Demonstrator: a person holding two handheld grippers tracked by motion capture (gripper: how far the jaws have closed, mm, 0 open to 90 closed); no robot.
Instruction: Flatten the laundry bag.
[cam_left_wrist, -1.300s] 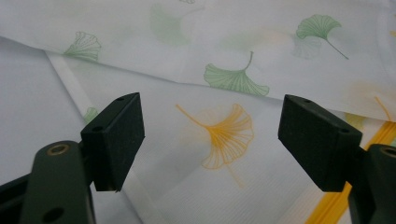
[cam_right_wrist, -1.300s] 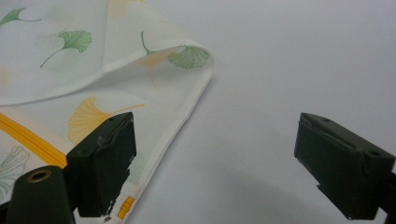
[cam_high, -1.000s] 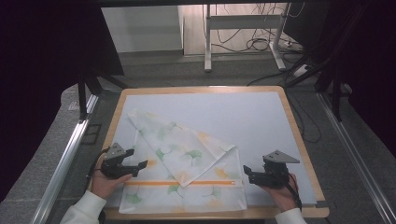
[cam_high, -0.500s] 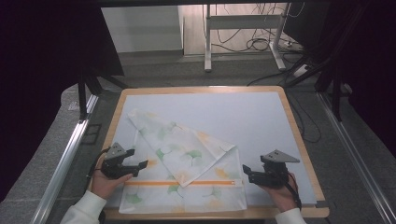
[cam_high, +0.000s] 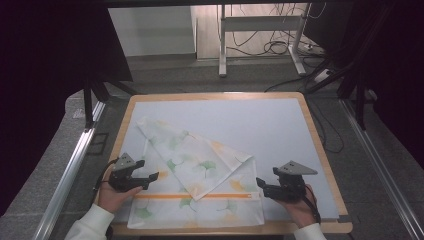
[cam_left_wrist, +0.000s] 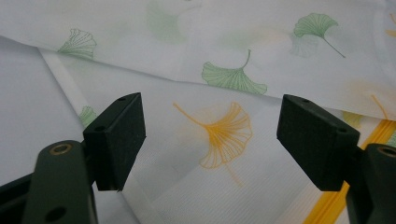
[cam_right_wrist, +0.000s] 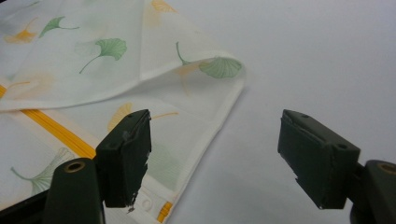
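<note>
A white cloth (cam_high: 200, 167) printed with green and orange ginkgo leaves lies on the pale mat (cam_high: 280, 125), one corner folded over diagonally. An orange stripe (cam_high: 165, 196) runs along its near part. My left gripper (cam_high: 154, 176) sits at the cloth's left edge, and in the left gripper view it (cam_left_wrist: 210, 135) stands open over the cloth (cam_left_wrist: 224, 70). My right gripper (cam_high: 259, 184) is at the cloth's right edge. Its jaws (cam_right_wrist: 215, 149) are open and have just been closing a little. The cloth's hem (cam_right_wrist: 219, 121) lies under the gap, and no pad presses on it.
The mat sits on a table with a wooden rim (cam_high: 320, 150). Black frame posts (cam_high: 90, 100) stand at the table's far corners, and a metal rail (cam_high: 70, 170) runs along the left. Desk legs and cables (cam_high: 270, 47) are on the floor behind.
</note>
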